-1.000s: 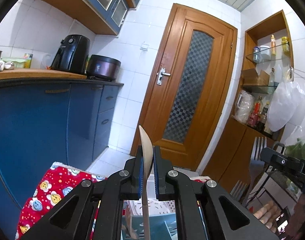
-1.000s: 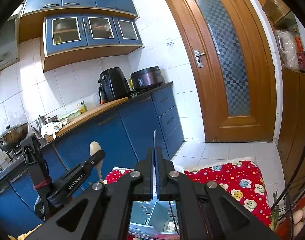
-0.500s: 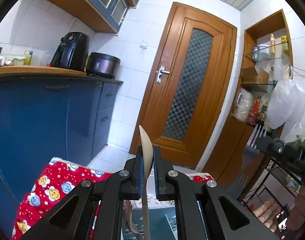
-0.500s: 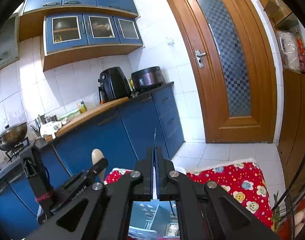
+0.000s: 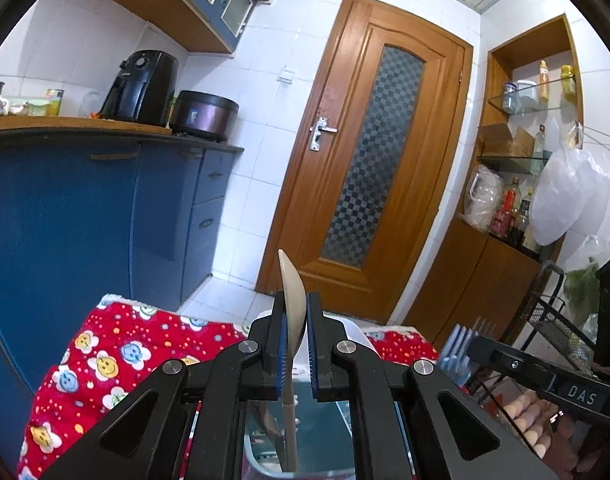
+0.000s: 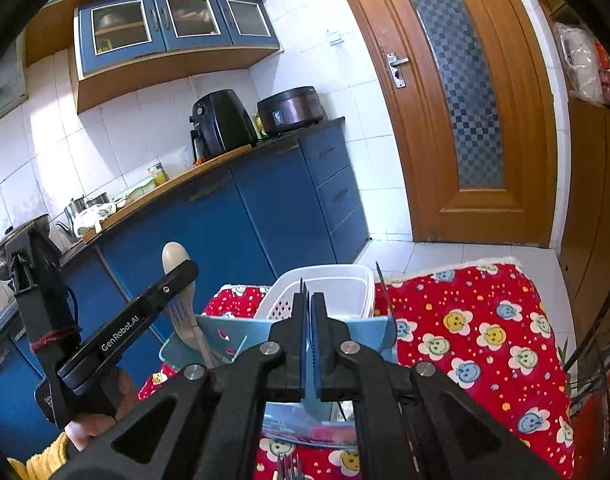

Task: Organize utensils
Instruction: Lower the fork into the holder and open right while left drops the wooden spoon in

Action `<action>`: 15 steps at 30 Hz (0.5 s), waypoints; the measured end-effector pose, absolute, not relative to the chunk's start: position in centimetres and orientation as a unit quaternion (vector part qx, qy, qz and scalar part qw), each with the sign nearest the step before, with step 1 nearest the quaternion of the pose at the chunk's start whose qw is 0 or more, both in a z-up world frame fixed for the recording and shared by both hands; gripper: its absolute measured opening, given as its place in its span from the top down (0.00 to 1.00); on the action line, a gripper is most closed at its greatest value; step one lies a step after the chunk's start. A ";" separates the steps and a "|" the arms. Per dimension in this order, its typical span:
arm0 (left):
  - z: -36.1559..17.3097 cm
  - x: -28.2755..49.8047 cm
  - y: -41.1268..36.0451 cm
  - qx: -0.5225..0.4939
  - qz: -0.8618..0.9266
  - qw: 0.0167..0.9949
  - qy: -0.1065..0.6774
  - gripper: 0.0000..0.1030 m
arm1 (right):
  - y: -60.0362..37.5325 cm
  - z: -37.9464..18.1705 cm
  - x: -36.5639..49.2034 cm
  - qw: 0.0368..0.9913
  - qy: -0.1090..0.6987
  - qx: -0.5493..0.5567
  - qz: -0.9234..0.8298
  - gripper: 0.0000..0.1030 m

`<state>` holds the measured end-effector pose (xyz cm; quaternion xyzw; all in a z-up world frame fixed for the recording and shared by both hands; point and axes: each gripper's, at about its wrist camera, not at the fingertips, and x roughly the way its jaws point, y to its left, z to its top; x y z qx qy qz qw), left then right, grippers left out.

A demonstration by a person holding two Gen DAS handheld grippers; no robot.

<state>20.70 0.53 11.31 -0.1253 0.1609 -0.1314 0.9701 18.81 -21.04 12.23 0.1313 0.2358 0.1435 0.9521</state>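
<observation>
My left gripper (image 5: 295, 332) is shut on a pale wooden spoon (image 5: 291, 300) that stands upright, bowl up, its handle reaching down into a blue utensil caddy (image 5: 305, 436). From the right wrist view, the left gripper (image 6: 173, 280) and the spoon (image 6: 175, 256) hang over the caddy's (image 6: 369, 332) left end. My right gripper (image 6: 308, 308) is shut on a metal fork, seen edge-on, whose tines (image 6: 303, 285) poke up just above the pads. The same fork (image 5: 461, 344) shows beside the caddy in the left wrist view. A thin dark blade (image 6: 385, 296) stands at the caddy's right end.
A white perforated basket (image 6: 345, 280) stands behind the caddy on a red flowered cloth (image 6: 485, 332). Blue cabinets (image 5: 65, 220) run along the left; a wooden door (image 5: 369, 168) is ahead. A black wire rack (image 5: 561, 328) with eggs stands to the right. More fork tines (image 6: 287, 466) lie on the cloth below.
My right gripper has sunk with the fork, so the caddy and white basket now show beneath it. The left gripper has kept its hold on the spoon and hardly moved.
</observation>
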 end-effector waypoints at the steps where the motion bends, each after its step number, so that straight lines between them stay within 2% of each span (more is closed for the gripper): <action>1: 11.2 20.6 0.4 -0.122 -0.131 0.970 0.163 0.92 | -21.0 12.1 18.8 0.951 0.237 0.132 0.147 0.96; 3: 11.2 20.5 0.1 -0.111 -0.130 0.971 0.167 0.92 | -21.0 12.0 18.7 0.949 0.240 0.134 0.151 0.96; 5: 11.2 20.3 -0.2 -0.100 -0.130 0.971 0.173 0.87 | -20.9 12.0 18.5 0.948 0.241 0.137 0.157 0.94; 7: 11.3 19.9 -0.4 -0.095 -0.134 0.971 0.174 0.72 | -20.9 12.0 18.2 0.948 0.238 0.138 0.159 0.86; 9: 11.4 19.5 -0.4 -0.093 -0.139 0.971 0.172 0.64 | -20.9 12.1 17.8 0.949 0.233 0.138 0.162 0.82; 15: 12.0 18.2 -0.3 -0.093 -0.145 0.969 0.176 0.62 | -21.2 12.3 16.5 0.950 0.223 0.146 0.165 0.69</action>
